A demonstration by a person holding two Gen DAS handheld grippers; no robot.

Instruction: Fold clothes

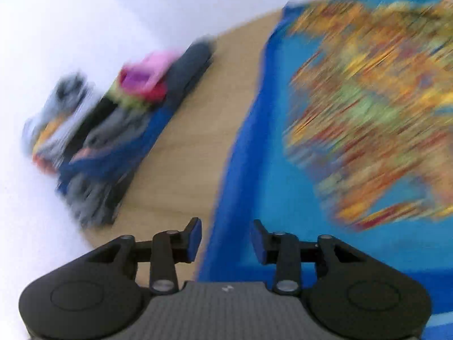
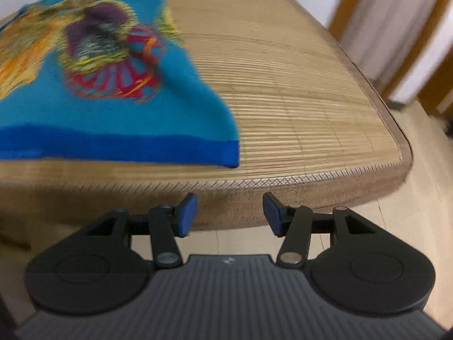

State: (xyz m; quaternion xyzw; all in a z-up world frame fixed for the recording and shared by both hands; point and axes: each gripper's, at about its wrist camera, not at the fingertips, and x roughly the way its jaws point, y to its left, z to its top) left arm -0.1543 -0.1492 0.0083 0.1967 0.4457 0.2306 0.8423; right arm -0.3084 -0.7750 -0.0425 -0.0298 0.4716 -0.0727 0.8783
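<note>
My left tongs (image 1: 226, 240) stand spread, blue pads apart, with nothing between them; they hang over the edge where the blue garment (image 1: 269, 155) meets the bare woven mat (image 1: 181, 141), touching neither as far as I can see. My right tongs (image 2: 230, 214) are spread as well, a little wider, and empty: they sit off the near edge of the mat-covered surface (image 2: 297, 99), in front of its padded border (image 2: 283, 187), with pale floor (image 2: 419, 226) below them.

The garment lies flat on the mat. In my right view its dark blue hem band (image 2: 113, 141) runs along the near edge, left to right, ending in a corner (image 2: 233, 153) just ahead and to the left of my right tongs. The turquoise body stretches away from me, with a bright printed pattern (image 2: 107, 45) in orange, purple and red across it. So its long axis seems to run away from the hem towards the far side, though the far end is blurred and I cannot tell exactly where it stops. In my left view a dark blue band runs diagonally up and to the right.

Beside the garment, across a strip of bare mat in my left view, sits a pile of clothes (image 1: 113, 130) against the white wall (image 1: 56, 28), heavily blurred, with something pink (image 1: 147, 73) on top
</note>
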